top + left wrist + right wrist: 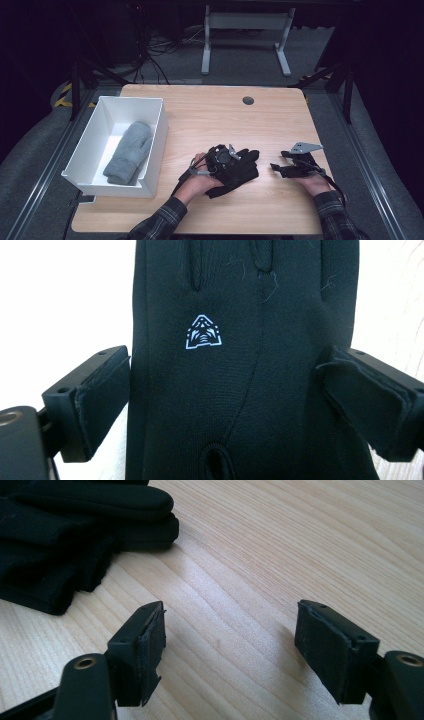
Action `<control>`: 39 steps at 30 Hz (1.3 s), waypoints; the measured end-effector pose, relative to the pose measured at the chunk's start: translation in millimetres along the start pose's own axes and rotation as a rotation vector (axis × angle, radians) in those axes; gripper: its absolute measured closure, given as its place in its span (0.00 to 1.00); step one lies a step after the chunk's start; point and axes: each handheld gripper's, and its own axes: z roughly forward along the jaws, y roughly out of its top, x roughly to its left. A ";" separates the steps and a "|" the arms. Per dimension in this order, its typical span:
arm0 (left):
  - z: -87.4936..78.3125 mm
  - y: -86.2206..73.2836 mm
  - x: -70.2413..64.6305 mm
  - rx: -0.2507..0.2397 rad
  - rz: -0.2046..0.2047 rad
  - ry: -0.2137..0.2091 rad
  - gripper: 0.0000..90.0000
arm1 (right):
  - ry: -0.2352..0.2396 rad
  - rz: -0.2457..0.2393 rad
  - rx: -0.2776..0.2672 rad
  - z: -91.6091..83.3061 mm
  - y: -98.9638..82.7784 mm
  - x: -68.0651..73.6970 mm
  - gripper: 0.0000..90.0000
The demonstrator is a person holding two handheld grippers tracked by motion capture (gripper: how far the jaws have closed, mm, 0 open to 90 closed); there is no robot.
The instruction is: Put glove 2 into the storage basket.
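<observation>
— What's nearest your left fingers (80, 405)?

— The black glove (240, 370). It lies flat on the table (55, 300) right between my two left pads, which stand spread at either side of its body, not pressing it. A small white three-cornered logo (203, 332) sits just ahead of them, on the back of the glove.

— Which way does it run?

— Its long axis follows the line of my left gripper (222, 159): cuff end nearest me, glove fingers pointing straight away from my fingertips. From above it lies slanted on the table, glove fingers toward the far right.

— And your right side?

— My right fingers (145, 645) are wide apart with nothing between them, only bare wood grain. The glove's fingertips lie ahead of them and off to their left, near but apart. From above, my right gripper (280, 167) points toward the glove.

— Anything farther off?

— Well beyond my left fingers, a white bin (155, 145) holds a grey mitten (129, 152), lying lengthwise in it.
</observation>
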 end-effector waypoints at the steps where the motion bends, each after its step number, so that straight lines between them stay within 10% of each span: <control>1: -0.2 -0.4 0.9 -0.006 0.001 -0.012 0.12 | 0.000 0.000 0.000 0.0 0.0 0.0 0.32; 14: -4.1 -1.7 -1.5 -0.015 0.026 -0.168 0.69 | 0.001 0.000 0.000 0.1 0.1 -0.1 0.32; 22: -12.9 1.2 -1.6 -0.005 -0.008 -0.185 0.74 | 0.002 -0.001 0.000 0.1 0.2 -0.2 0.32; 39: -101.1 13.2 17.1 -0.098 -0.111 -0.101 0.74 | 0.003 0.000 0.001 0.2 0.2 0.0 0.32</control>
